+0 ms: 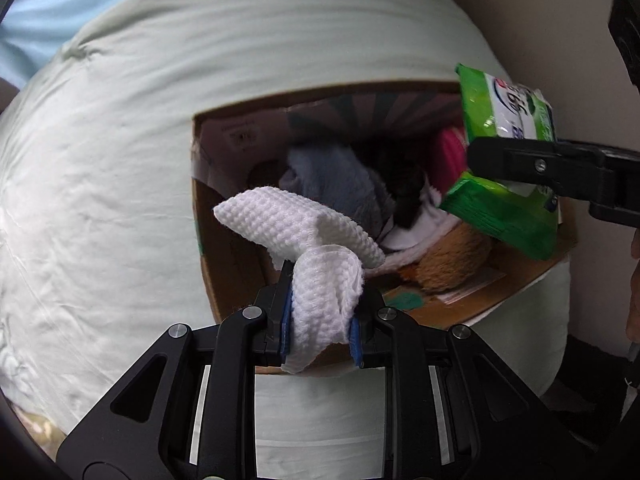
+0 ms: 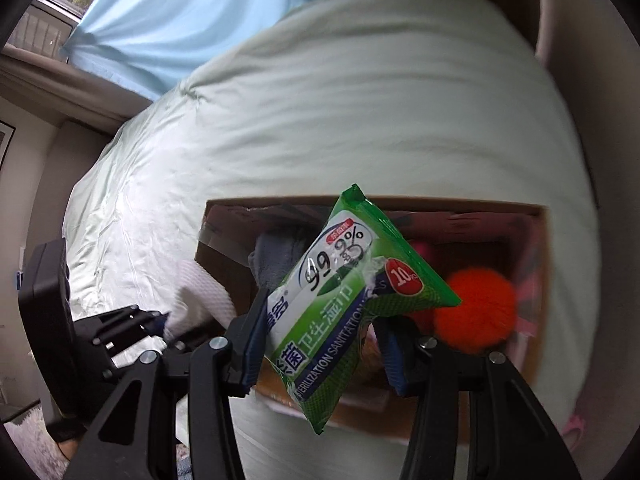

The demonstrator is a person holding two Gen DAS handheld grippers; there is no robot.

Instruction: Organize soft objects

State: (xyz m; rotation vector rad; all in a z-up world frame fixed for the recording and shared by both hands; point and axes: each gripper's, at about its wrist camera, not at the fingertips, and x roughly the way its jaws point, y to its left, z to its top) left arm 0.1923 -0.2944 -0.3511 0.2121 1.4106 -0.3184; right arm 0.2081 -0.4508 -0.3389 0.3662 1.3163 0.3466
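Pale-green bedding [image 2: 360,100] carries an open cardboard box [image 1: 224,248] of soft toys. Above it, our right gripper [image 2: 326,344] has its jaws clamped on a green wipes packet [image 2: 344,300]; our left gripper [image 1: 320,320] pinches a white cloth [image 1: 296,224].

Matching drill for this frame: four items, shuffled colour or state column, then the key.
1. white cloth
2. wipes pack
3. pom-pom
4. cardboard box

A. orange, lying in the box
B. clamped in the left gripper
C. open on the pale green bedding
D. green, clamped in the right gripper

Pairs: 1-B, 2-D, 3-A, 4-C
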